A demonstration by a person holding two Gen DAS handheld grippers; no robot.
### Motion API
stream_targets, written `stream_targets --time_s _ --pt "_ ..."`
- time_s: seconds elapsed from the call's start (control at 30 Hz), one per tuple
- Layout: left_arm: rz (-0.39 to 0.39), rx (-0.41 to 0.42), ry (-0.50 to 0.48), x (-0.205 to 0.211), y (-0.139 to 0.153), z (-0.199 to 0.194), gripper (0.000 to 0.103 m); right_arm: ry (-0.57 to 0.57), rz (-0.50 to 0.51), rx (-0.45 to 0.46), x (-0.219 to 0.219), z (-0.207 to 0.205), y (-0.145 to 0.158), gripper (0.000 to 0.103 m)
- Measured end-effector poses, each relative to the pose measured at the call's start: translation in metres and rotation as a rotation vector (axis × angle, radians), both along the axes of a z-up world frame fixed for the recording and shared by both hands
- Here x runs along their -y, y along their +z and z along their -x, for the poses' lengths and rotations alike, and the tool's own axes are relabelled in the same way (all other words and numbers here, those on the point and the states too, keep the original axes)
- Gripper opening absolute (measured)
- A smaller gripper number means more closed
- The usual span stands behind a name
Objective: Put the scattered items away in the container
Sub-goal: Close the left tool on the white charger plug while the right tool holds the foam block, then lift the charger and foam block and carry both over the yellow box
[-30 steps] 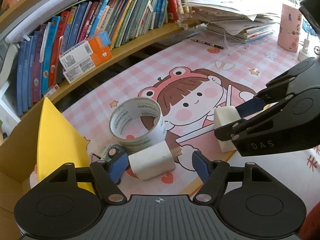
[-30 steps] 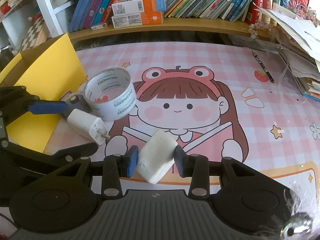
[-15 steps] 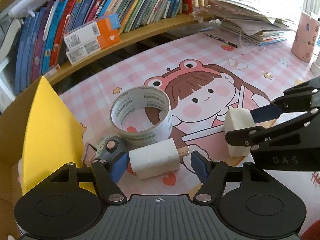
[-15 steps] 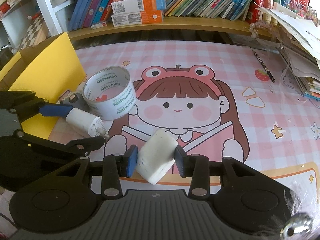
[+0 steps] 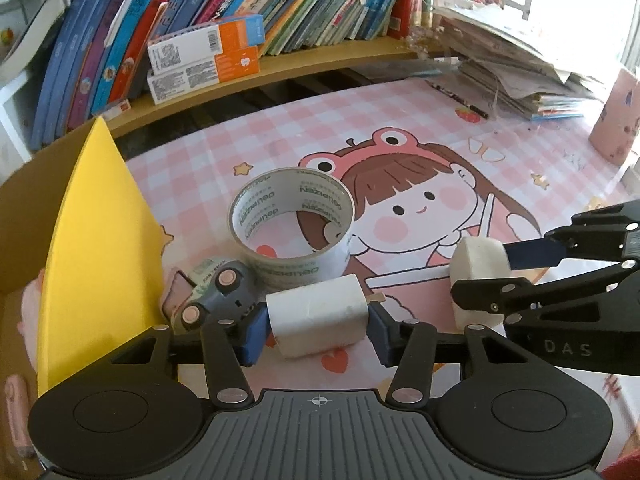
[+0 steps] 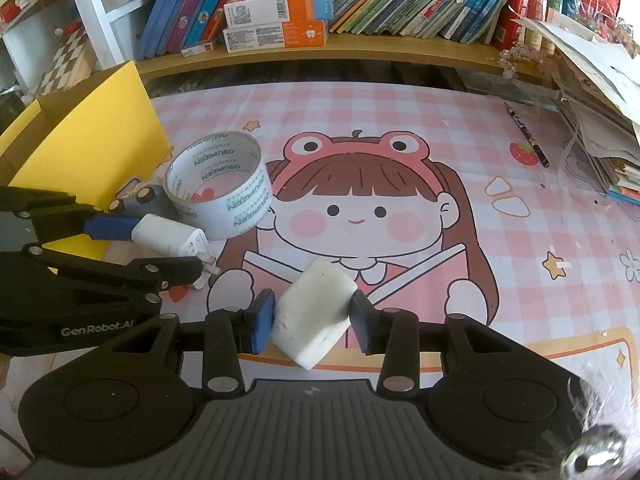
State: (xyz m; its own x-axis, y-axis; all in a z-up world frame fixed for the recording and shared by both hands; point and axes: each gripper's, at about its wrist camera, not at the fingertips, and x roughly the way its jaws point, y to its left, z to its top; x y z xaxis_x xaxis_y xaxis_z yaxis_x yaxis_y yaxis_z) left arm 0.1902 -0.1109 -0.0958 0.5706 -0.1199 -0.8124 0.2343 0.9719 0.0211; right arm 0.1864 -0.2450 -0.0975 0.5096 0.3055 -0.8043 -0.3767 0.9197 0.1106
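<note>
Pads of your left gripper (image 5: 316,326) pinch the white charger (image 5: 318,326) at 6 o'clock below the tape (image 5: 292,226). Your right gripper (image 6: 313,322) is clamped on the eraser (image 6: 313,316). At 9 o'clock stands the box (image 5: 92,248), with the car (image 5: 218,298) beside it.

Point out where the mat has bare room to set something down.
Free: the mat between the tape roll and the pencil, plus the near right corner. Crowded: beside the yellow box, where the tape roll, toy car and charger bunch together.
</note>
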Motion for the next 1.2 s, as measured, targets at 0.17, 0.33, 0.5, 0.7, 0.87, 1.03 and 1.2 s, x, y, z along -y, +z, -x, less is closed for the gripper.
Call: stream_targets --time_s 0.17,0.33,0.5,0.7,0.87,1.03,1.2 --pt "0.002 0.017 -0.016 0.003 0.007 0.006 0.050 -0.006 -0.011 0.005 0.001 0.003 0.003 0.036" --pt "0.001 0.036 -0.025 0.004 0.016 0.013 0.050 -0.003 -0.027 0.008 0.001 0.008 0.006 0.035" --pt "0.000 0.061 -0.027 0.005 0.027 0.022 0.050 0.007 -0.037 0.031 0.001 0.016 0.013 0.035" --pt "-0.001 0.093 -0.036 0.009 0.040 0.033 0.050 0.015 -0.047 0.054 0.001 0.025 0.021 0.035" --pt "-0.004 0.111 -0.045 0.012 0.047 0.042 0.050 0.016 -0.054 0.069 0.004 0.032 0.026 0.035" --pt "-0.004 0.128 -0.055 0.015 0.053 0.050 0.050 0.008 -0.058 0.082 0.007 0.039 0.031 0.035" --pt "-0.003 0.142 -0.069 0.018 0.058 0.056 0.050 -0.001 -0.059 0.091 0.009 0.047 0.034 0.035"
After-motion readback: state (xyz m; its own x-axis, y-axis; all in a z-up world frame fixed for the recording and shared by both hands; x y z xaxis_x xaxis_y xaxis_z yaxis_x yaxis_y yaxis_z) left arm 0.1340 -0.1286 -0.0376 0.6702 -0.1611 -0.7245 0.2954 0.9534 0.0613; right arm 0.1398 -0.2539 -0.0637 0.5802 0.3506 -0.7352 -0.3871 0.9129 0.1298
